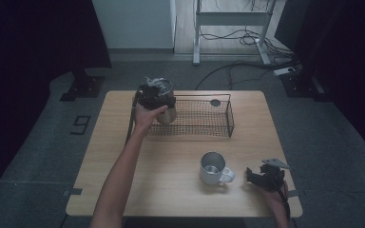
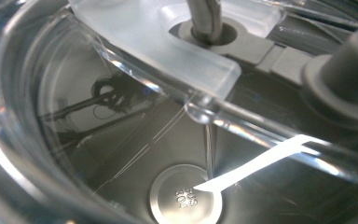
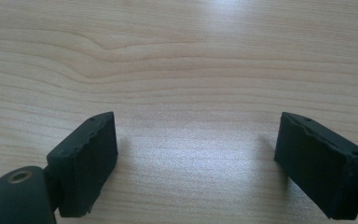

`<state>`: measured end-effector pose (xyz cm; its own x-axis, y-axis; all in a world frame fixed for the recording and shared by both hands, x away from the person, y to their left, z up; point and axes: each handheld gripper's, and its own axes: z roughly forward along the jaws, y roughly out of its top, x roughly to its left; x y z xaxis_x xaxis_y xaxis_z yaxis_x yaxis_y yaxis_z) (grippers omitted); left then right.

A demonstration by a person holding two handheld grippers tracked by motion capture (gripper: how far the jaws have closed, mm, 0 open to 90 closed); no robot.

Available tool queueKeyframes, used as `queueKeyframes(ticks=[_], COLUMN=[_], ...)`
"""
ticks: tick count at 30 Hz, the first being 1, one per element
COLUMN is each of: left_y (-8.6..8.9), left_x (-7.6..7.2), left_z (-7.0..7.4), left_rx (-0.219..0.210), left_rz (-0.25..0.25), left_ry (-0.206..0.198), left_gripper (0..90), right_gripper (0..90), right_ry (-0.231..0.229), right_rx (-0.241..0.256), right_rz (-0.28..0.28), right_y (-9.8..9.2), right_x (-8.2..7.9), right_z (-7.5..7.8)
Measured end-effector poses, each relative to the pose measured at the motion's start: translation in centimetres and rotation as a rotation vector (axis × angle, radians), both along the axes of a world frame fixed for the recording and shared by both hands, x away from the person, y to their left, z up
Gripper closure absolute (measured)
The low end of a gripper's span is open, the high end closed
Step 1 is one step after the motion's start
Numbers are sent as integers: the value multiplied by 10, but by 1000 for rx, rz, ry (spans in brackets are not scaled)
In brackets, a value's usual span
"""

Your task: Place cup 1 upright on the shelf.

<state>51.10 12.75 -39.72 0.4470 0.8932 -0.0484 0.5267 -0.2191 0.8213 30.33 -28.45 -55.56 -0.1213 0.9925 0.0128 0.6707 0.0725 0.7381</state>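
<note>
- Steel cup (image 1: pixel 165 107), with a clear lid on top, sits left of centre in the high view, at the left end of the wire basket (image 1: pixel 204 118); whether it stands inside the basket or is held just above it cannot be told.
- Left gripper (image 1: pixel 149 94) is at the cup's top in the high view, with the person's left hand (image 1: pixel 146 115) wrapped beneath it against the cup's side. How wide its jaws stand, and whether they grip the cup, cannot be told.
- Clear lid (image 2: pixel 168 37) crosses the upper half of the left gripper view, very close to the lens, with a grey stopper (image 2: pixel 349 79) at the upper right; through it the cup's steel floor shows at the lower centre, bearing a stamped round disc (image 2: pixel 186 196).
- Small dark round object (image 1: pixel 215 102) lies at the basket's far edge, right of the cup.
- Steel mug (image 1: pixel 213 168), open and with a white handle, stands on the wooden table (image 1: pixel 123 156) at the lower centre-right of the high view.
- Right gripper (image 3: pixel 196 163) rests low over bare tabletop at the lower right of the high view, just right of the mug; its jaws are spread wide with nothing between them.
</note>
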Motion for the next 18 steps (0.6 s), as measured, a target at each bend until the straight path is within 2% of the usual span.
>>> queueKeyframes(ticks=[5, 10, 18], left_y=[-1, -3, -5], left_x=[4, 9, 12], left_z=[-6, -14, -23], left_rx=[-1, 17, 18], left_rz=[17, 18, 21], left_ry=[4, 15, 22], left_gripper=[41, 41, 41], right_gripper=[128, 128, 128], right_ry=[0, 0, 0], right_rx=[0, 0, 0], right_rz=[1, 0, 0], right_y=[0, 0, 0], right_x=[0, 0, 0], right_z=[0, 0, 0])
